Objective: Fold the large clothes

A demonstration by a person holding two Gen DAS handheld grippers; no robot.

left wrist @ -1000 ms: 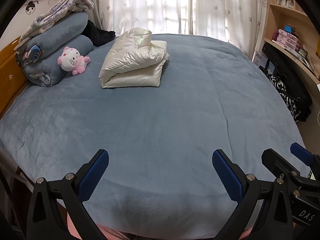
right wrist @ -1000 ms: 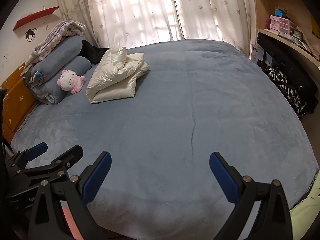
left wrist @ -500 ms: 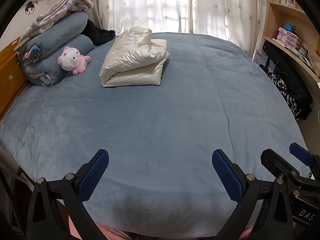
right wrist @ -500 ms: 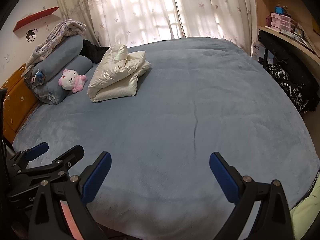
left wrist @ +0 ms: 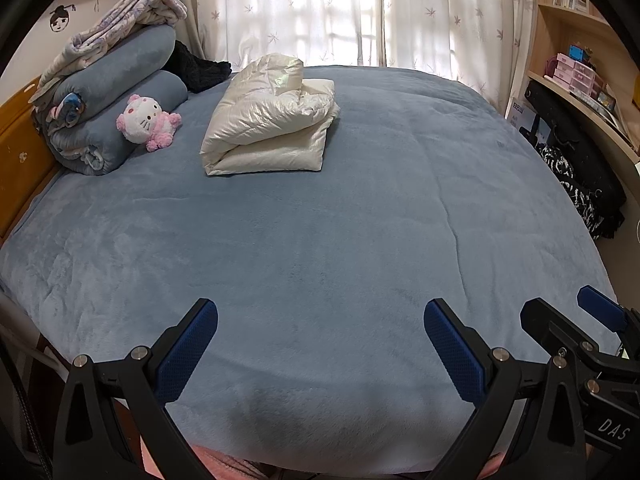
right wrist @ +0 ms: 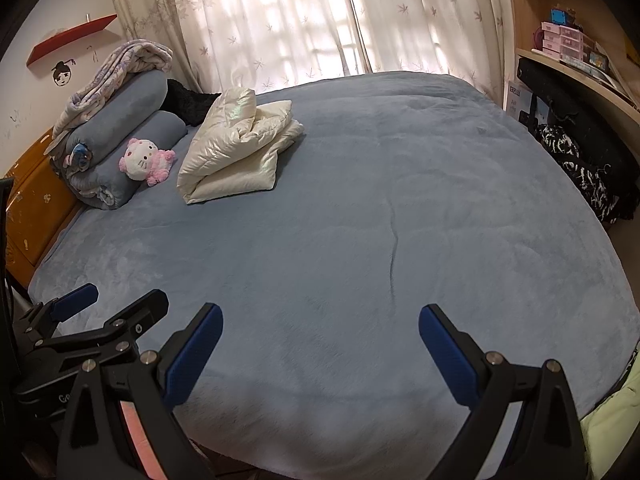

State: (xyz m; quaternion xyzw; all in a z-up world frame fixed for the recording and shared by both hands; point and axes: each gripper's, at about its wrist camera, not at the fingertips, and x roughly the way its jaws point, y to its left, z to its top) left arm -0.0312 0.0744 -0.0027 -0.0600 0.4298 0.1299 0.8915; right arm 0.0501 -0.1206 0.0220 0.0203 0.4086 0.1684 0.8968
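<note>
Beside the plush toy (left wrist: 146, 120), toward the bed's (left wrist: 320, 240) head, sits the folded cream jacket (left wrist: 268, 120): puffy, light, slick-looking, likely to spring open, so pinch a thick folded edge, I'd say. Both claws, left gripper (left wrist: 320, 344) and right gripper (right wrist: 320, 344), hover over the bed's near edge, far from that toy, gaping wide, holding nothing.

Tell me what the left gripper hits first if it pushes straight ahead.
Probably the blue bed cover: the left gripper, open and empty, points across it. The folded cream jacket lies farther off, left of that line.
</note>
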